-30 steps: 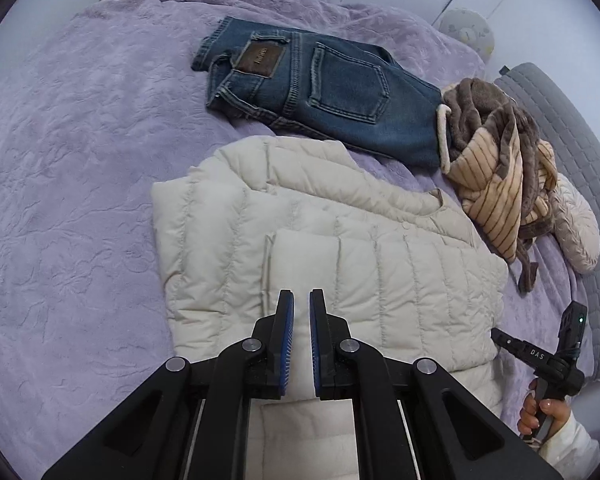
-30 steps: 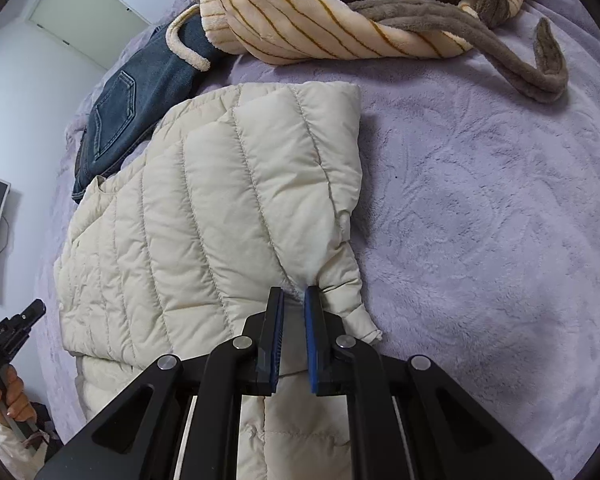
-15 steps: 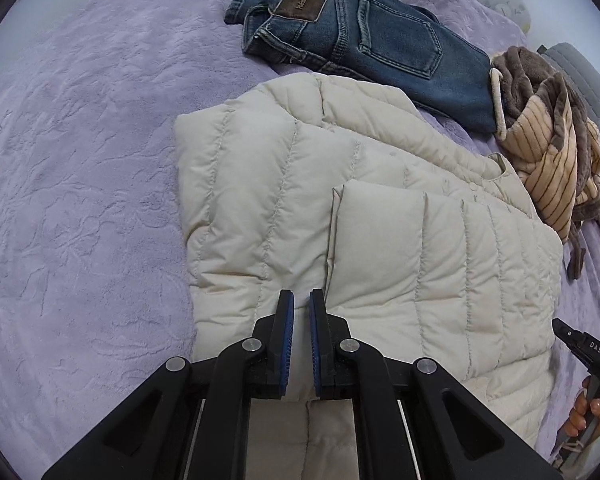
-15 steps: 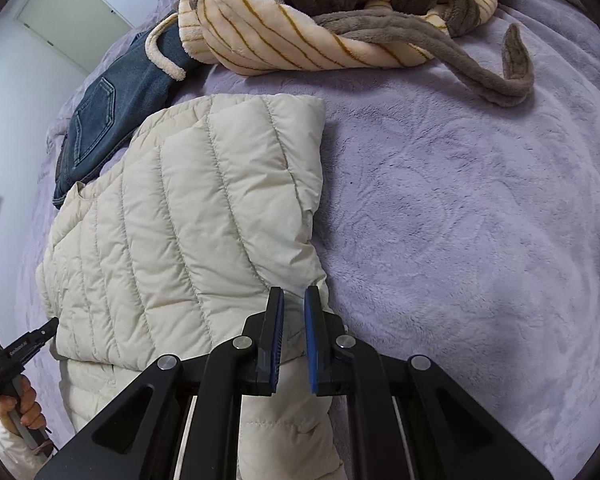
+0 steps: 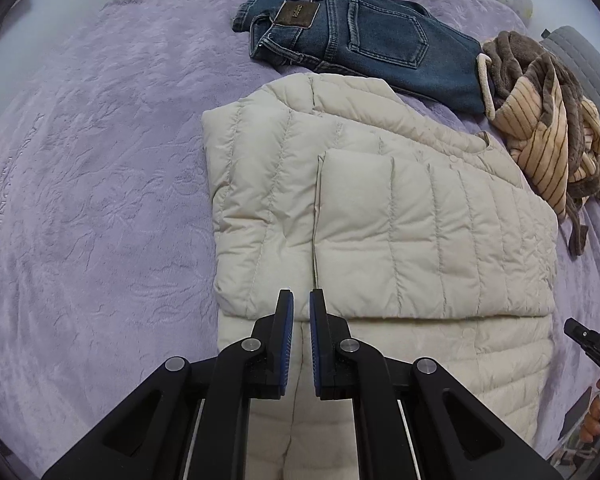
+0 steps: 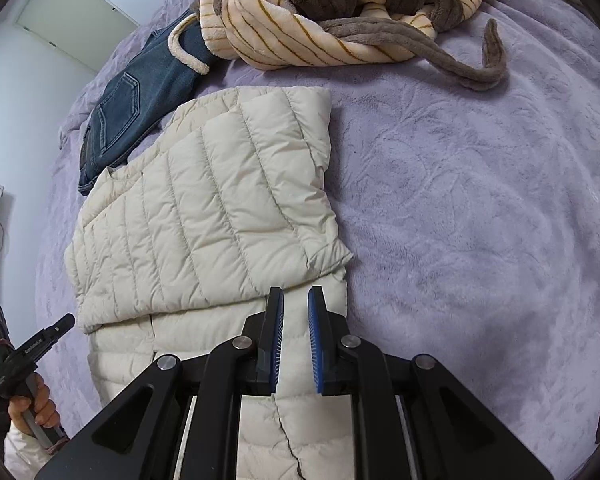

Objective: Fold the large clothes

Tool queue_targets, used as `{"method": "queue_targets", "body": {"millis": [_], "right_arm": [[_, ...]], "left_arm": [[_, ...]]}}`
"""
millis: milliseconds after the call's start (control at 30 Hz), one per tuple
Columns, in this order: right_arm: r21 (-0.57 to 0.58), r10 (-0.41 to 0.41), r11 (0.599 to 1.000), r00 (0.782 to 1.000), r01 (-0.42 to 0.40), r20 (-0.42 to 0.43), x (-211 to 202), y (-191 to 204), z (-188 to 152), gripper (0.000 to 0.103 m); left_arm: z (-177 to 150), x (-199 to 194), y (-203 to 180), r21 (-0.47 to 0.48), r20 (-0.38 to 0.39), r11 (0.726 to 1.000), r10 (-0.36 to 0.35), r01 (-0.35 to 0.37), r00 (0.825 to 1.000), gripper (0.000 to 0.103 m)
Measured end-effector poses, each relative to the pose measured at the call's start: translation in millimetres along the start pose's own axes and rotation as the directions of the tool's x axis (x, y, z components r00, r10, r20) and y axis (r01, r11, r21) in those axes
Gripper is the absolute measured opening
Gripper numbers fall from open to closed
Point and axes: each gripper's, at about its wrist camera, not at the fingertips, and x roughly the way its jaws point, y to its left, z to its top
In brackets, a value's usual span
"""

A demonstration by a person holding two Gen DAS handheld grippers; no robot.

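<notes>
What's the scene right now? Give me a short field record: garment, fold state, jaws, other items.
garment: cream puffer jacket on purple bedspread
fold state: both sleeves folded across the chest; lower part not yet folded up
left gripper: over the jacket, jaws slightly apart, holding nothing
right gripper: over the jacket's right side, jaws slightly apart, holding nothing
other items: blue jeans, striped fleece robe
</notes>
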Motion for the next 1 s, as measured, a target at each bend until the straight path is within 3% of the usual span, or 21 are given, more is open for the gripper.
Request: {"method": "queue_targets", "body": {"millis": [133, 167, 200, 233, 267, 300, 500, 567, 700, 767, 833, 1000], "right_arm": [[0.015, 0.008, 1.0, 1.0, -0.008, -0.028, -9, -3, -16, 0.018], [0.017, 0.009, 1.0, 0.999, -0.009, -0.033, -12, -4, -21, 0.021], [0.021, 0.009, 1.0, 0.999, -0.009, -0.037, -15, -5, -25, 0.031], [0.025, 0.01, 1.0, 0.999, -0.009, -0.039, -18, -6, -28, 0.042], [0.028, 0.013, 1.0, 0.999, -0.012, -0.038, -22, -7, -32, 0.045], [0.029, 0.016, 0.999, 0.999, -0.015, -0.037, -25, -7, -36, 0.047], [0.019, 0.043, 0.999, 0.997, -0.042, -0.057, -40, -10, -52, 0.047], [0.009, 0.051, 0.999, 0.997, -0.051, -0.06, -44, -10, -56, 0.055], [-0.035, 0.081, 0.996, 0.995, -0.083, -0.056, -52, -6, -63, 0.087], [-0.067, 0.087, 0.994, 0.994, -0.091, -0.062, -54, -1, -67, 0.088], [-0.093, 0.09, 0.991, 0.993, -0.098, -0.081, -53, 4, -70, 0.103], [-0.129, 0.109, 0.984, 0.989, -0.122, -0.101, -56, 19, -80, 0.103]], "left_arm": [[-18, -14, -9, -0.002, -0.017, 1.0, 0.01, -0.01, 1.0, 0.01], [-23, -19, -11, -0.004, -0.018, 1.0, 0.015, -0.015, 1.0, 0.024], [-28, -23, -13, -0.009, -0.018, 1.0, 0.023, -0.023, 1.0, 0.044], [-33, -29, -14, -0.019, -0.009, 0.999, 0.035, -0.036, 0.999, 0.092], [-39, -37, -15, -0.032, 0.022, 0.998, 0.053, -0.053, 0.998, 0.103], [-44, -44, -17, -0.035, 0.048, 0.998, 0.06, -0.058, 0.997, 0.103], [-72, -62, -27, -0.046, 0.031, 0.995, 0.087, -0.086, 0.996, 0.103], [-81, -70, -29, -0.052, 0.032, 0.994, 0.102, -0.101, 0.994, 0.103], [-96, -88, -31, -0.059, 0.042, 0.987, 0.151, -0.148, 0.988, 0.103], [-103, -93, -31, -0.062, 0.041, 0.985, 0.164, -0.161, 0.986, 0.103], [-109, -99, -30, -0.075, 0.034, 0.982, 0.177, -0.174, 0.984, 0.103], [-122, -114, -31, -0.084, 0.045, 0.983, 0.167, -0.163, 0.985, 0.103]]}}
